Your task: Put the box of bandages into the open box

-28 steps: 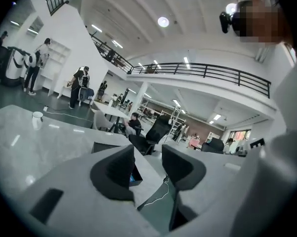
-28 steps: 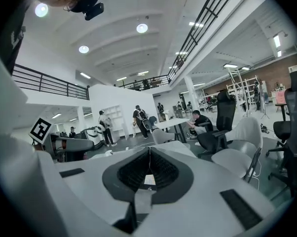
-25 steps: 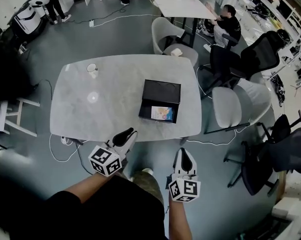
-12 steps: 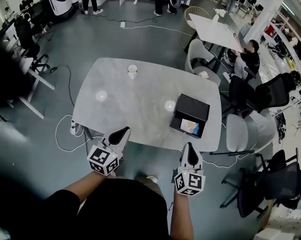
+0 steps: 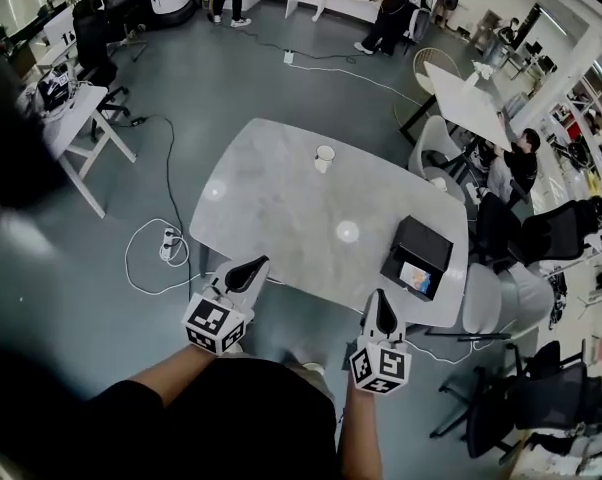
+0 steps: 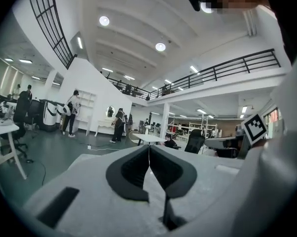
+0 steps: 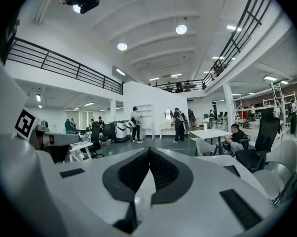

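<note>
Standing at the near side of the grey table point(image 5: 301, 218), the person holds both grippers just off its edge, over the floor and not over the tabletop.

Left gripper point(image 5: 253, 268): fingers pressed together along their whole length, with nothing between them (its own view confirms this point(image 6: 149, 148), the black pads meeting in one thin seam). It sits by the near left part of the table edge.

Right gripper point(image 5: 381, 300): fingers likewise closed tip to tip, with nothing between them point(image 7: 149, 150). It sits by the near edge, further right, with a marker cube facing up on each tool.

Task items: the open box point(image 5: 426, 240) is black and rests at the far right end of the table, lid raised. The box of bandages point(image 5: 415, 278) lies inside it, its colourful face showing. Neither gripper touches either item; the right one is the nearer and the left is well apart.

Other items noted: a white cup point(image 5: 324, 157) stands upright near the far side of the table, apart from the box. A grey chair point(image 5: 501, 298) stands just beside the table's right end. A power strip point(image 5: 168, 248) with a white cable lies on the floor to the table's left.
</note>
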`<state>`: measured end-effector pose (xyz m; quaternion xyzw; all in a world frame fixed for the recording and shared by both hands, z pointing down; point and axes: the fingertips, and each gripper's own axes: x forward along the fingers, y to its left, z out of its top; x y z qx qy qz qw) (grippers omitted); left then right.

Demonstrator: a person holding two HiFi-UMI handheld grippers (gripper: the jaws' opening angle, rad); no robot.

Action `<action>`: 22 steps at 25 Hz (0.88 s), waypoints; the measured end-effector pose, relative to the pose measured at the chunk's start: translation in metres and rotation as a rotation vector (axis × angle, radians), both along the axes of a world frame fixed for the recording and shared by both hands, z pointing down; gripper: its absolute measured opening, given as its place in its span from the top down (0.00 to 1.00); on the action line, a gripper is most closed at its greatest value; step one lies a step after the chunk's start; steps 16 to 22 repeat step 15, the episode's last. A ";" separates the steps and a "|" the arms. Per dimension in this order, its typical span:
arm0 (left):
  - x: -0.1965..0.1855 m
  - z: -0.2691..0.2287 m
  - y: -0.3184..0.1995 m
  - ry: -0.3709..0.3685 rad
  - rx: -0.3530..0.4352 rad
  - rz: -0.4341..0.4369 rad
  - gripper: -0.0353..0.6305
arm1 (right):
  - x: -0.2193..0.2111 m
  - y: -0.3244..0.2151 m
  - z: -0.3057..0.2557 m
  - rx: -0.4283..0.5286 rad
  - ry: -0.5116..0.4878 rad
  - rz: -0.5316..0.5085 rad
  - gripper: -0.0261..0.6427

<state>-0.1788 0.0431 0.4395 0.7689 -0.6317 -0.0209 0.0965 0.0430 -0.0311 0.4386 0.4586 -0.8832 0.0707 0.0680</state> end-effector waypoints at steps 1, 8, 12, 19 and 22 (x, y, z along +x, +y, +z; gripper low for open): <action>-0.007 0.001 0.006 0.009 0.002 -0.003 0.92 | -0.009 0.006 0.001 0.000 0.002 -0.007 0.94; -0.051 0.000 0.039 0.025 0.029 -0.023 0.92 | -0.065 0.042 0.002 0.016 0.029 -0.049 0.94; -0.065 -0.003 0.051 0.027 0.037 -0.021 0.92 | -0.084 0.056 0.001 0.017 0.033 -0.062 0.94; -0.069 -0.005 0.058 0.034 0.044 -0.009 0.92 | -0.093 0.064 0.002 0.016 0.030 -0.072 0.94; -0.069 -0.005 0.058 0.034 0.044 -0.009 0.92 | -0.093 0.064 0.002 0.016 0.030 -0.072 0.94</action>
